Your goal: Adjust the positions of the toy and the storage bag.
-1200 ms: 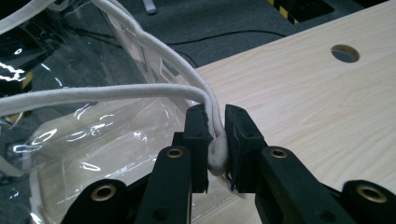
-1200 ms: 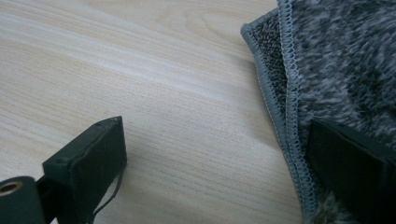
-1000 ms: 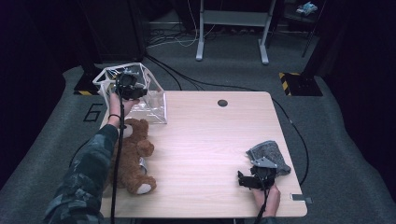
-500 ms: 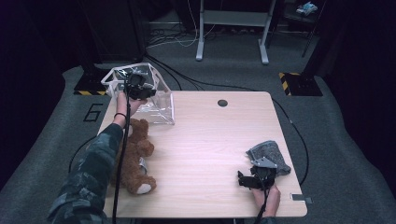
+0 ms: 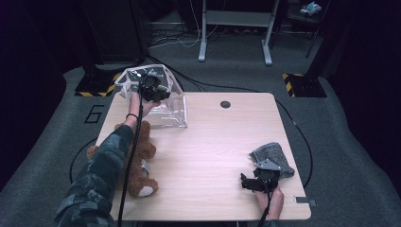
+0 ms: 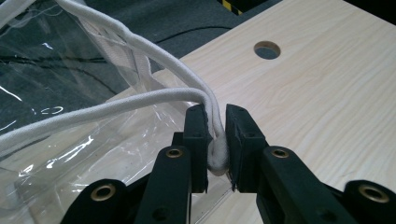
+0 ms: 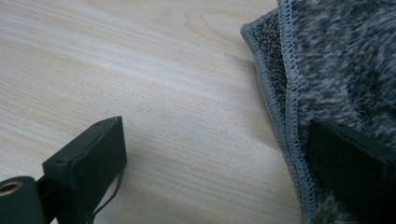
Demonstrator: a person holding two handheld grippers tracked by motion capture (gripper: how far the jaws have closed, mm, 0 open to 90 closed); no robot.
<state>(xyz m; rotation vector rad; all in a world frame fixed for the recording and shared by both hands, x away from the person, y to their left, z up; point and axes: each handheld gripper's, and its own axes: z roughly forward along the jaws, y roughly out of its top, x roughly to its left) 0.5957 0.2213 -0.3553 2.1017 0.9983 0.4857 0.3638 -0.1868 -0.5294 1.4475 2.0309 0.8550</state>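
A clear plastic bag (image 5: 166,112) with white cord handles lies at the table's far left corner, partly hanging over the edge. My left gripper (image 5: 154,91) is above it, shut on a handle. In the left gripper view the white handle (image 6: 140,100) runs between the jaws of my left gripper (image 6: 217,116), pinched tight, with the bag (image 6: 60,60) to the left. A brown teddy bear (image 5: 140,152) lies at the near left under the person's sleeve. My right gripper (image 5: 250,182) rests open beside a grey cloth (image 5: 275,158). In the right gripper view my right gripper (image 7: 219,149) has one jaw over the cloth (image 7: 336,60).
The wooden table (image 5: 222,142) has a round cable hole (image 5: 225,104) at its far middle. Cables and a metal stand's legs (image 5: 234,28) lie on the dark floor beyond. A yellow-black striped block (image 5: 302,82) sits off the far right corner.
My left gripper has moved to the right with the handle in it, drawing the clear bag further onto the table. The right gripper has kept still.
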